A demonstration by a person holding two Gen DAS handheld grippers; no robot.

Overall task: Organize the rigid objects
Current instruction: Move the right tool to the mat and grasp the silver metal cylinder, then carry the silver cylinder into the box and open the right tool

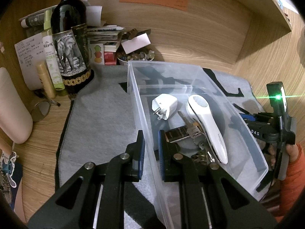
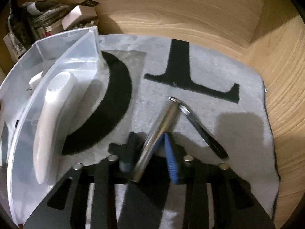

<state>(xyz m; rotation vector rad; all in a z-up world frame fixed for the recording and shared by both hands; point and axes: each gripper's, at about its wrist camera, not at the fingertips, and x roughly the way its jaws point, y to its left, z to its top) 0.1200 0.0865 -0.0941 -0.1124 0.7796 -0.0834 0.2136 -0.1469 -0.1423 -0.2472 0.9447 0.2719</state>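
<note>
A clear plastic bin [image 1: 247, 143] stands on a grey mat [image 1: 99, 118]. It holds a white plug adapter [image 1: 165, 106], a white handheld device [image 1: 207, 124], a bunch of keys [image 1: 192, 129] and a small dark box [image 1: 176, 133]. My left gripper [image 1: 151, 143] is shut on the bin's left wall. My right gripper [image 2: 150, 152] is beside the bin [image 2: 22, 87], with a silver metal cylinder [image 2: 156, 139] lying between its fingers; the jaws stand apart around it. A strap with a clip [image 2: 202, 127] hangs from the cylinder's ring.
A wine bottle [image 1: 71, 43], spray bottle [image 1: 50, 53], gold tube [image 1: 45, 80], papers and a bowl of stones [image 1: 133, 56] crowd the back left corner. Wooden walls enclose the desk at back and right. The right gripper's body [image 1: 276, 122] is by the bin's right side.
</note>
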